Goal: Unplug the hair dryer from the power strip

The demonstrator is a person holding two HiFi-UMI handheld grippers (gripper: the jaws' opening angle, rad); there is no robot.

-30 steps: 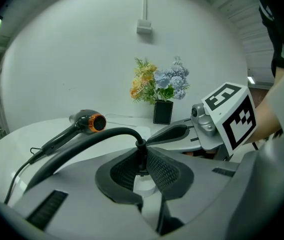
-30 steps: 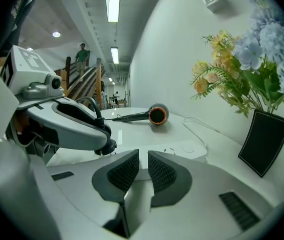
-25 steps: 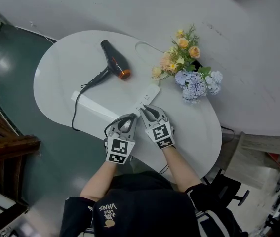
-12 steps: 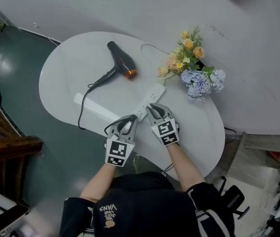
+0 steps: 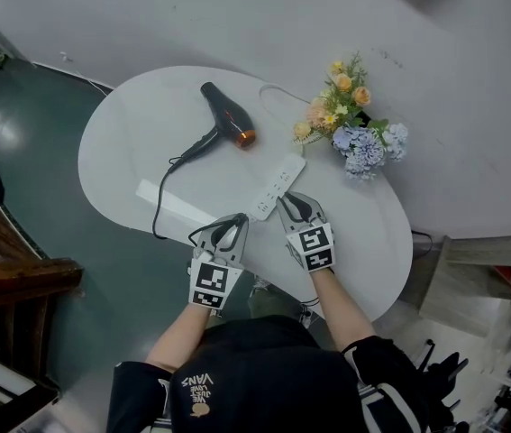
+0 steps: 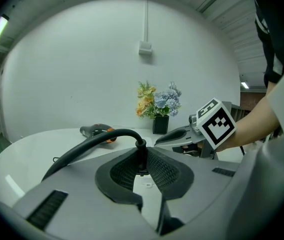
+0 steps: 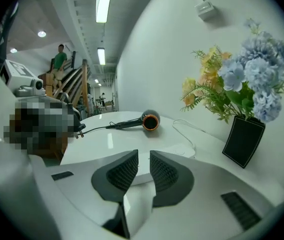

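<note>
A black hair dryer (image 5: 226,114) with an orange nozzle ring lies on the white table (image 5: 138,133). Its black cord (image 5: 172,162) runs over the table's near edge and back up to the plug (image 6: 140,150). My left gripper (image 5: 233,224) is shut on that plug, which hangs clear of the white power strip (image 5: 278,184). My right gripper (image 5: 288,204) stands at the strip's near end, its jaws a narrow gap apart with nothing between them. In the right gripper view the strip (image 7: 179,151) lies just past the right gripper (image 7: 143,166).
A black vase of yellow, pink and blue flowers (image 5: 350,129) stands at the table's far right, close to the strip. The strip's white lead (image 5: 273,88) loops behind the hair dryer. Dark floor lies left of the table, and a wall runs behind it.
My left gripper has drawn back and up from the power strip with the plug, widening its gap from the right gripper. The right gripper stays at the strip's end.
</note>
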